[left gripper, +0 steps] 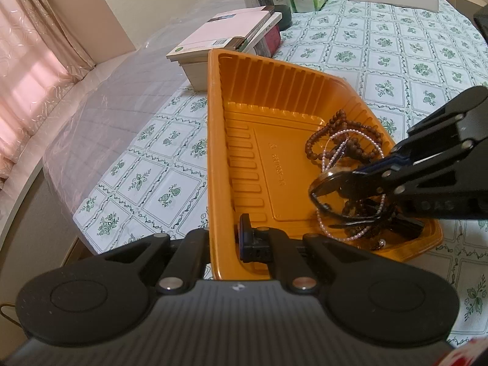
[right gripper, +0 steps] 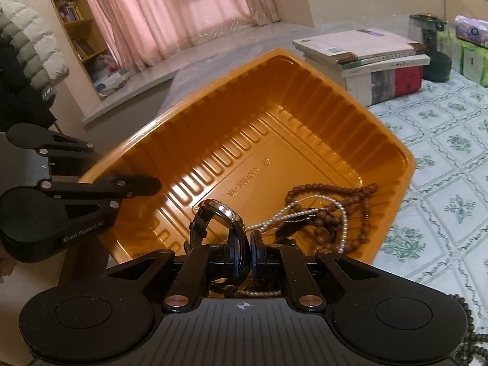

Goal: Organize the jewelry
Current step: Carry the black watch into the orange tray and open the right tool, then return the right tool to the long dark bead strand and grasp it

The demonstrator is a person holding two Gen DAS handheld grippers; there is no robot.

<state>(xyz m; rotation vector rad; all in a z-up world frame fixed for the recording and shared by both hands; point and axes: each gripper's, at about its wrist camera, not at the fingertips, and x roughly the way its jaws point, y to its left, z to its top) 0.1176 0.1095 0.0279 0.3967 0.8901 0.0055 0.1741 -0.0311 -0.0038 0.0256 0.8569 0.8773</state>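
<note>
My right gripper (right gripper: 247, 248), clenched on the black-strapped wristwatch (right gripper: 224, 216), could snag the pearl strand (right gripper: 305, 210) in the orange plastic tray (right gripper: 305, 91), which my left gripper (left gripper: 225, 241) pinches by its rim.

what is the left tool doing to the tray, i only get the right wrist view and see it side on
Observer: The left tool is shut on the orange tray at its near wall, one finger inside and one outside.
Operator: ok and below the pinch on my side, what am i missing
Observer: The watch strap loops down under the right tool, over the pearl string in the tray; I cannot tell whether they touch.
</note>
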